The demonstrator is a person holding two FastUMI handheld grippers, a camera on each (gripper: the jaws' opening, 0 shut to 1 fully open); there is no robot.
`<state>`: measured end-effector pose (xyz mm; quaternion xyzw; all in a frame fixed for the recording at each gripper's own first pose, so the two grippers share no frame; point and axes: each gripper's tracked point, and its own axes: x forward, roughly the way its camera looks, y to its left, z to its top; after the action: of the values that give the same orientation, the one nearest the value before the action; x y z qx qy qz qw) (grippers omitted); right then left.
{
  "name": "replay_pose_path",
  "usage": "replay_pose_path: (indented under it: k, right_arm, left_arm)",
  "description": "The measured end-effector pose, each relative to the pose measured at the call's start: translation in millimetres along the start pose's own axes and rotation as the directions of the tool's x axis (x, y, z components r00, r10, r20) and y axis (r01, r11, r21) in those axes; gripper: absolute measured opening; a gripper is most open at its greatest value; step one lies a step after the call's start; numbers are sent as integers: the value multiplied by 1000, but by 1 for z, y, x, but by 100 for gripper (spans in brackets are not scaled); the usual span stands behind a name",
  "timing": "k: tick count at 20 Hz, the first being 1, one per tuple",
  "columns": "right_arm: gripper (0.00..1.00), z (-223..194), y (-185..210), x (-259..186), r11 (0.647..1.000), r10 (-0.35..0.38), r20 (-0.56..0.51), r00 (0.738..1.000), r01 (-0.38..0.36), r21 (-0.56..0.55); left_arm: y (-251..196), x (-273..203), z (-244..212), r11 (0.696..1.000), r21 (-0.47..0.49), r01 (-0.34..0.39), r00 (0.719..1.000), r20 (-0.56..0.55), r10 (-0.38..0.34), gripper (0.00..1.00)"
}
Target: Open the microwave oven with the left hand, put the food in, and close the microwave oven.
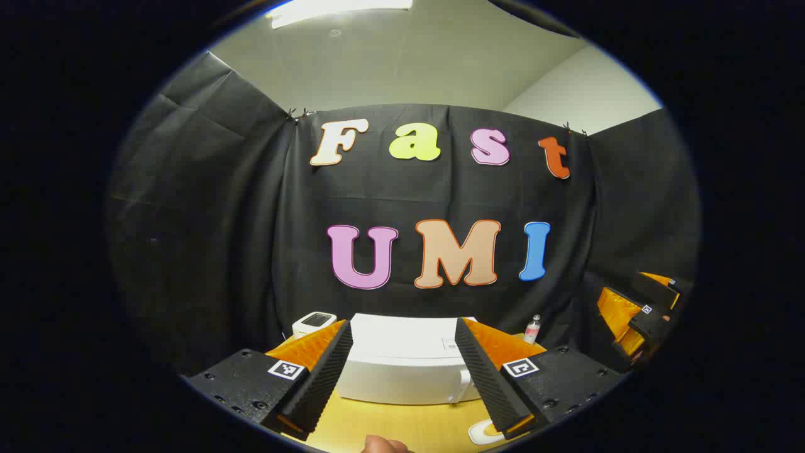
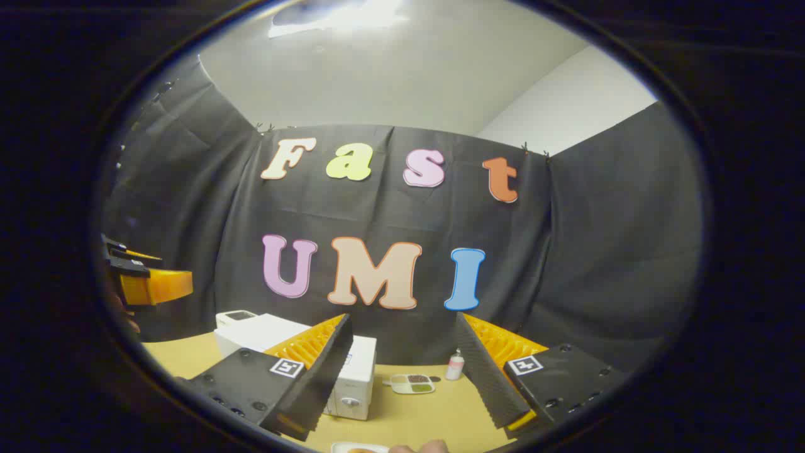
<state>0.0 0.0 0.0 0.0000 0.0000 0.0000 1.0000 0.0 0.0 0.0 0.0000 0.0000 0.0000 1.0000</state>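
Note:
The white microwave [image 1: 402,368] stands on the wooden table with its door shut, straight ahead of my left gripper [image 1: 404,333], which is open and holds nothing. The door handle [image 1: 464,384] is on its right side. A white plate with food [image 1: 483,433] lies near the table's front edge. In the right gripper view the microwave [image 2: 360,377] is partly hidden behind one finger. My right gripper [image 2: 404,327] is open and empty above the table, with the plate's rim [image 2: 358,448] at the bottom. Each gripper also shows in the other's view: the right gripper [image 1: 641,314], the left gripper [image 2: 148,283].
A small white device [image 1: 314,322] sits behind the microwave at its left. A small bottle [image 2: 455,367] and a compartment dish with food [image 2: 412,384] stand to the microwave's right near the cloth wall. A person's fingertip [image 1: 383,445] shows at the bottom edge.

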Motion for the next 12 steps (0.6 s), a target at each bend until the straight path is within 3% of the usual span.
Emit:
replay_pose_path:
  k: [5, 6, 10, 12]
  right_arm:
    - [100, 0, -12, 12, 999, -20, -6, 1000, 21, 26]
    - [96, 0, -11, 13, 1000, -20, -5, 1000, 20, 20]
    - [100, -6, -12, 19, 1000, -15, -15, 1000, 15, 14]
    - [97, -7, -12, 22, 1000, -9, -18, 1000, 9, 16]
  left_arm:
    - [-9, 10, -3, 1000, -12, 18, 1000, 0, -18, 99]
    - [-9, 11, -7, 1000, -15, 18, 1000, -10, -18, 99]
    - [-9, 17, -14, 1000, -12, 10, 999, -30, -10, 99]
    - [-11, 19, -16, 1000, -21, 10, 999, -32, -10, 99]
